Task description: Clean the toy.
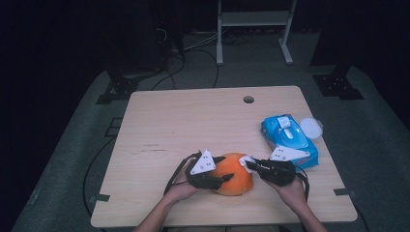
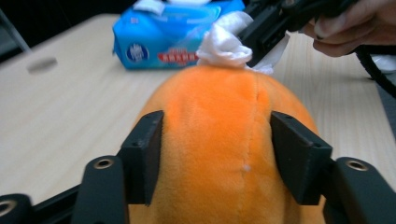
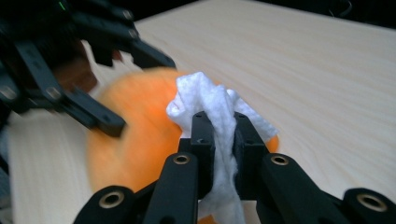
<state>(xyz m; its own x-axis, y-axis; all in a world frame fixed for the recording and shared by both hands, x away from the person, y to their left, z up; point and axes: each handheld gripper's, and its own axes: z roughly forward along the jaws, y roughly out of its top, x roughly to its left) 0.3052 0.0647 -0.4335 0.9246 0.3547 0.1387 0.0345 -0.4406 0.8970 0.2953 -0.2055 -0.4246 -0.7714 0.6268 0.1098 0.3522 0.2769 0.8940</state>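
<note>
The left gripper (image 2: 217, 154) clamps the orange plush toy (image 2: 219, 140) between its jaws, steadying it near the table's (image 1: 193, 116) front edge. The right gripper (image 3: 219, 128), clenched on a white wipe (image 3: 210, 100), presses it against the toy's far side, so wiping seems underway with most of the surface left. The blue wipe pack (image 1: 290, 137) lies just beyond the right jaws; leftward there is bare tabletop to move in.

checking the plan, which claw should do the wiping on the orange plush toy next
Right: the right claw already pinches the white wipe against the orange plush toy. The left claw is busy clamping it.
</note>
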